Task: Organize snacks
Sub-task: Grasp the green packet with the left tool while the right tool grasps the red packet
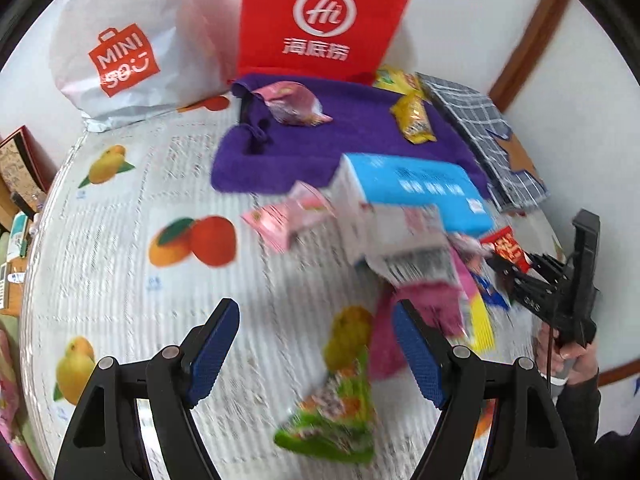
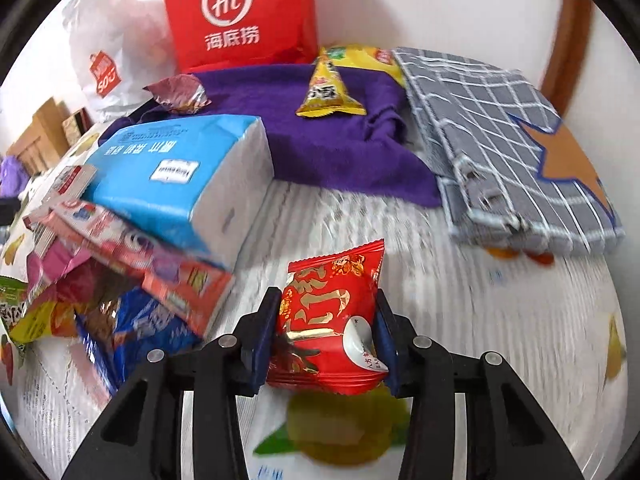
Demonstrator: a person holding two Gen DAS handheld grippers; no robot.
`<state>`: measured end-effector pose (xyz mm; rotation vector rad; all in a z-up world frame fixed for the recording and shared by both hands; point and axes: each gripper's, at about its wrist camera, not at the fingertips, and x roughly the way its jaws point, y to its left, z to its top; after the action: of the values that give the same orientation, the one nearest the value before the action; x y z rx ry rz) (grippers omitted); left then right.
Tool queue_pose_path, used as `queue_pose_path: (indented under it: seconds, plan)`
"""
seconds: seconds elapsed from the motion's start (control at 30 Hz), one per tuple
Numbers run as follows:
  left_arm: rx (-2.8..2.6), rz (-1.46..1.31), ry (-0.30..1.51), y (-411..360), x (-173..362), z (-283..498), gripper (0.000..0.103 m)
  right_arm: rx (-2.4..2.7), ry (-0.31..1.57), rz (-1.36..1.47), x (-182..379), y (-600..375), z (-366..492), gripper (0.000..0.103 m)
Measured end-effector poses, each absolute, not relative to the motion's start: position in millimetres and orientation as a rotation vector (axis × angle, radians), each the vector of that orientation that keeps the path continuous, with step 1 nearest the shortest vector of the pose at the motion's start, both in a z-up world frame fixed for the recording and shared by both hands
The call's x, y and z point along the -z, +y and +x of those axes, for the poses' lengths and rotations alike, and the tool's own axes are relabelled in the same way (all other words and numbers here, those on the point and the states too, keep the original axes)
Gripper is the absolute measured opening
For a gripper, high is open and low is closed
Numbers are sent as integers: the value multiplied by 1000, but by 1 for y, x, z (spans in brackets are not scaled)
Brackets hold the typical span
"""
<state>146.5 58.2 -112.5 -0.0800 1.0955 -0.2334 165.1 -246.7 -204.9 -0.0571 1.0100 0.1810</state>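
Note:
My right gripper [image 2: 326,332] is shut on a red snack packet [image 2: 330,320] and holds it above the fruit-print tablecloth [image 2: 500,320]; this packet also shows in the left wrist view [image 1: 506,248]. My left gripper [image 1: 316,344] is open and empty above the cloth, with a green snack packet [image 1: 336,408] lying between and below its fingers. A purple towel [image 1: 320,136] at the back holds a pink packet [image 1: 294,104] and a yellow packet [image 1: 414,118]. A pile of snack packets [image 2: 120,280] lies beside a blue tissue pack [image 2: 180,176].
A red bag [image 1: 320,20] and a white Miniso bag [image 1: 124,48] stand against the back wall. A folded grey checked cloth [image 2: 500,140] lies at the right. A pink packet [image 1: 288,216] lies by the tissue pack [image 1: 412,196]. Furniture stands beyond the left table edge.

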Motion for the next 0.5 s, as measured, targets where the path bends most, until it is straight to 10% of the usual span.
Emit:
queue_pose_path:
  seconds: [0.43, 0.5]
  plan:
    - [307, -6, 1124, 49, 154, 99, 76, -64, 991, -31, 200, -247, 128, 44]
    - [284, 14, 1115, 46, 163, 99, 60, -67, 995, -24, 200, -246, 131, 44]
